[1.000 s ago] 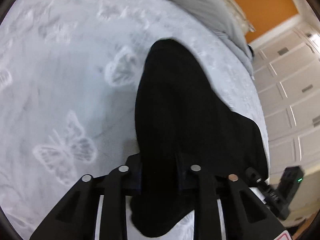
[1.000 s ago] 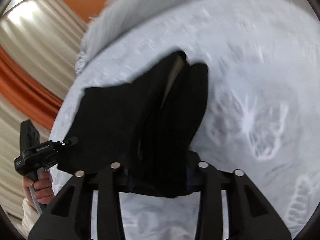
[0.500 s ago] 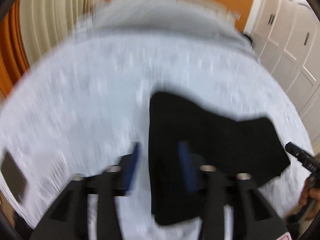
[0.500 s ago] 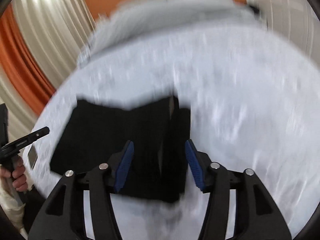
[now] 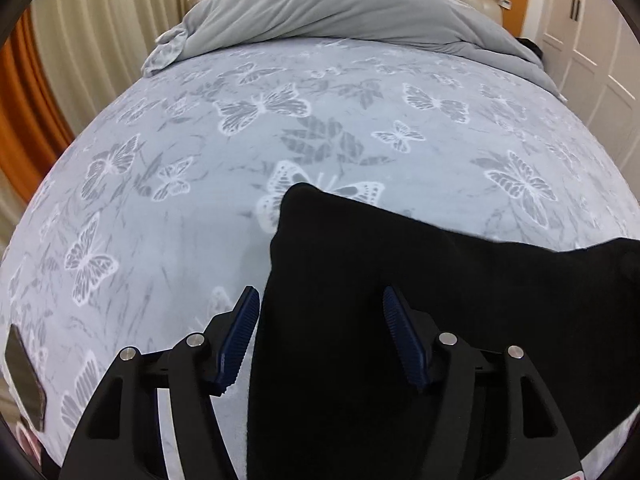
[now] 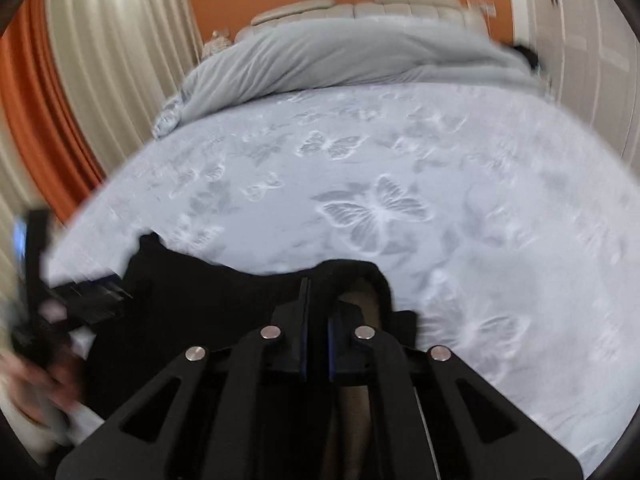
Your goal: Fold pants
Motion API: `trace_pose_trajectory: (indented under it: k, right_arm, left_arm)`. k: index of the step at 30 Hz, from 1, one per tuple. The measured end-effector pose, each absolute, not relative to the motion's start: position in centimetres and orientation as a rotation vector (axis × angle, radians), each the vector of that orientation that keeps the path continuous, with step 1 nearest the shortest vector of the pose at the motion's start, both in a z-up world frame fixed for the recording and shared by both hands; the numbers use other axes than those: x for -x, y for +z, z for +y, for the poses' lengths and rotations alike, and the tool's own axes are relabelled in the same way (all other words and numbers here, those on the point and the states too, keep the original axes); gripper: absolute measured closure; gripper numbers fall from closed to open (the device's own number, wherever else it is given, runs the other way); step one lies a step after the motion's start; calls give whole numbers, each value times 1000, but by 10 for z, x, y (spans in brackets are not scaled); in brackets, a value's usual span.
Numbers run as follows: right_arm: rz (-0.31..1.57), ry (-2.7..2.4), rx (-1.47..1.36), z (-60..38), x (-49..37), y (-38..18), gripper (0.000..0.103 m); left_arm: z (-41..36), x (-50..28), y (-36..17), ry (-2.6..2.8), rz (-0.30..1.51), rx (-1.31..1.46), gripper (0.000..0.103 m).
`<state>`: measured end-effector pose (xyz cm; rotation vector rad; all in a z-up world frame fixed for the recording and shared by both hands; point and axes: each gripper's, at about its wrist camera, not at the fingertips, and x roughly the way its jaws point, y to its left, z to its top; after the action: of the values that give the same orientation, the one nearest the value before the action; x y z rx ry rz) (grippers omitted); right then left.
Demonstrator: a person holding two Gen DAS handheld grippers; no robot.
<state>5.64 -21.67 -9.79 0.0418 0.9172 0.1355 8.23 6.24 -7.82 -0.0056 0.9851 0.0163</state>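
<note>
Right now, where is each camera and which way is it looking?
Left wrist: on the left gripper, looking down at black pants on the butterfly bedsheet; open blue pads show.
Right wrist: on the right gripper, shut on the pants' edge; a blurred hand shows.
Shared: pants, bedsheet, grey duvet.

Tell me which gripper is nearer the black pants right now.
Right. The right gripper is shut on the pants; the left gripper is open with its fingers astride their edge.
</note>
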Motion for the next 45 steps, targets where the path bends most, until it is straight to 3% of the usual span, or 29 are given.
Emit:
trace_pose_trajectory:
  k: [2,7,9,12,17,21,27,34,37,39,43,45]
  right_arm:
    - [916,118,-135,-231,-54,-109,93]
    - [736,166,-75,-208,-7,-44,91]
    - [764,218,-79,-202,1,-52,92]
    - [957,193,-125,-207,-10,-104,93]
    - [810,245,-125,-199,18,-58,90]
    - [977,173,-39,-195,-7,-99,89]
    - [848,277,-120,-159,-20,-55,85]
    - [876,483,-162,-49,-68,-70,85]
    - [1007,547,-177,-1,-90,-109,85]
    - [986,534,-113,26,-90,-115,85]
    - [904,550,-109,30,-92,-87,86]
    - [926,532,-144,22,-105,-100,88]
  left_arm:
    - [64,-81,-79,20,988,-4,40]
    - [62,-69,-73,39,975,-4,40]
    - [60,-66,-71,45,966,-20,40]
    - [59,-58,-72,45,962,-41,40]
    - [64,-44,-65,55,936,-56,40]
    - [83,-30,-52,113,881,-61,36]
    - [128,-18,-37,207,847,-25,33]
    - [166,-16,-31,238,860,59,33]
    - [172,-12,-30,242,851,47,33]
    - [175,-10,-31,244,844,30,32]
    - [180,-8,-38,239,856,-5,31]
    - [180,-9,-42,233,875,-10,31]
